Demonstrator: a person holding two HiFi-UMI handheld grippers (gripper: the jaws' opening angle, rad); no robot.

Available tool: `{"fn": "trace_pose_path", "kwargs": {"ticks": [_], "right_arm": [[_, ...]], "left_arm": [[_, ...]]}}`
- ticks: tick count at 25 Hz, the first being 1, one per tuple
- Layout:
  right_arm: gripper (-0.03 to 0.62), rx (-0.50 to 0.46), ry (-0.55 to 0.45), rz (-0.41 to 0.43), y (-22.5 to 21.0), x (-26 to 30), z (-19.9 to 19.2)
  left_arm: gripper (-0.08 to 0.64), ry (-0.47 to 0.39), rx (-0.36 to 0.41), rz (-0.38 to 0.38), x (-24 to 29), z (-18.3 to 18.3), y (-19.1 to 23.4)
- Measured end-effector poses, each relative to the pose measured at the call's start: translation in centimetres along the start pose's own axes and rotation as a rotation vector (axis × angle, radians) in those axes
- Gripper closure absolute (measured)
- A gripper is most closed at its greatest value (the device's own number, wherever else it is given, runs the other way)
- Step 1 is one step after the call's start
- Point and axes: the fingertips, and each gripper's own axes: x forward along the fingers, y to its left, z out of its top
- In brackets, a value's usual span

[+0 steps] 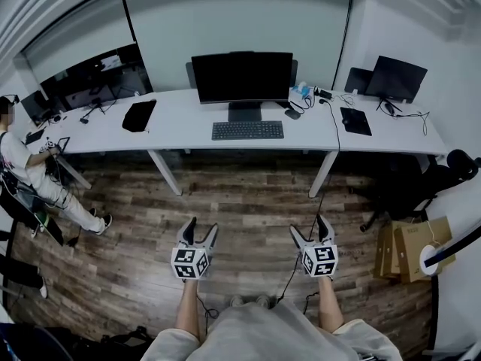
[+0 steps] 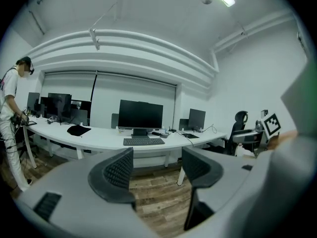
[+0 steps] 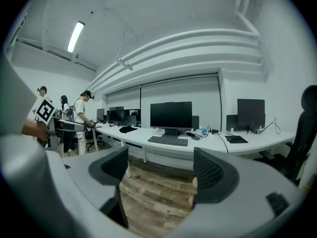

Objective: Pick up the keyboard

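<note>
On the white counter (image 1: 188,119), directly before the dark monitor (image 1: 242,77): one black keyboard (image 1: 248,130), lying flat, its long axis running left to right along the counter's front edge. Well short of it, over the wood floor (image 1: 248,201): left tool (image 1: 201,229) and right tool (image 1: 308,228), both aimed at the counter, jaws spread wide, nothing between them. At right on the floor: cardboard boxes (image 1: 409,250), contents not visible.
</note>
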Motion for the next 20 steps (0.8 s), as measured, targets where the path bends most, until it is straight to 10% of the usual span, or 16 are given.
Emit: {"fn": "trace_pose_path", "kwargs": {"ticks": [20], "right_arm": [[0.216,-0.009,0.014,0.025,-4.3,3.7,-1.0]], "left_arm": [[0.259,0.026,0.002,0.032,5.0,-1.1,-1.8]]}}
